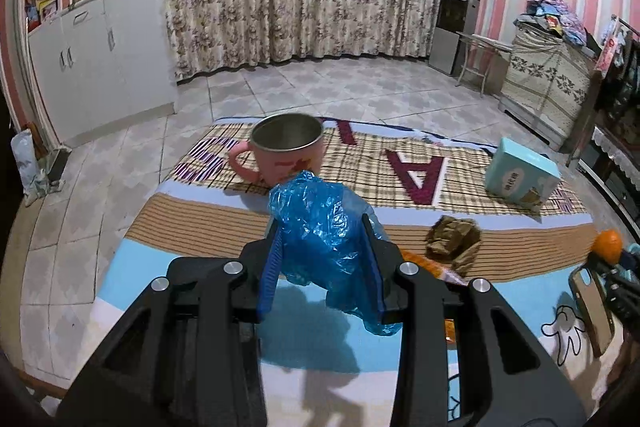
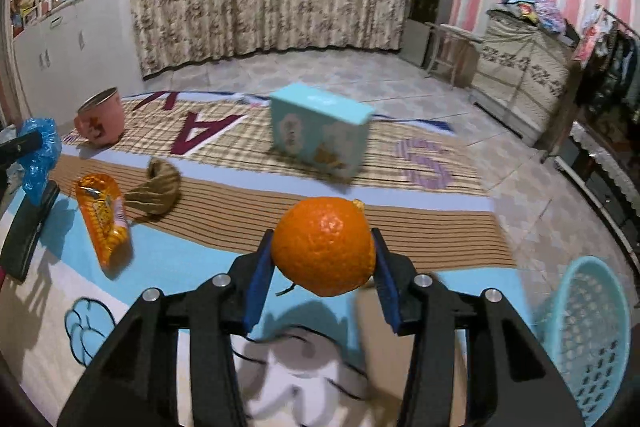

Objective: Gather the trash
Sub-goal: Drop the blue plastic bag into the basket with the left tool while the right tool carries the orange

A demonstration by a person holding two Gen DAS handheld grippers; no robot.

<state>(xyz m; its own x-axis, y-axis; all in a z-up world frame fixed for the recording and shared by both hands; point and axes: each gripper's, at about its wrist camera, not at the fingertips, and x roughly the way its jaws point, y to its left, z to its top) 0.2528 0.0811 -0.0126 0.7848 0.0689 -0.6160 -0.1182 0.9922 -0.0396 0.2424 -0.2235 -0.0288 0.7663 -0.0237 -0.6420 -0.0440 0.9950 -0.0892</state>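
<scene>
Left gripper (image 1: 325,245): pads pinch a crumpled blue plastic bag (image 1: 326,233); bag is lifted clear of the mat (image 1: 192,267), loose end hangs below the pads; shadow falls on the mat's blue area underneath.

Right gripper (image 2: 323,253): pads press both sides of an orange (image 2: 324,247); orange is held above the mat, not touching it; view is slightly blurred.

Landmark = pink mug (image 1: 280,153); all places given rel. to it, as seen in the left wrist view.

- Mug: upright on the plaid part of the mat, handle to the left, steel inside; nothing visible inside it.
- Blue bag: just in front of the mug, overlapping its lower edge in the view; contact w/ mug cannot be told.
- Teal box (image 1: 520,173): well to the right of the mug, on the same plaid strip, tilted.
- Brown crumpled paper (image 1: 454,237): right of and nearer than the mug, on the striped band.
- Orange snack wrapper (image 2: 104,219): nearer than the mug, just beside the brown paper; mostly hidden behind the left gripper in the left view.
- Phone (image 1: 592,307): far right of the mug, near edge of the mat, flat.
- Teal basket (image 2: 588,331): seen in the right wrist view only; far right of the mug, at the mat's edge on the tiled floor (image 1: 120,163).
</scene>
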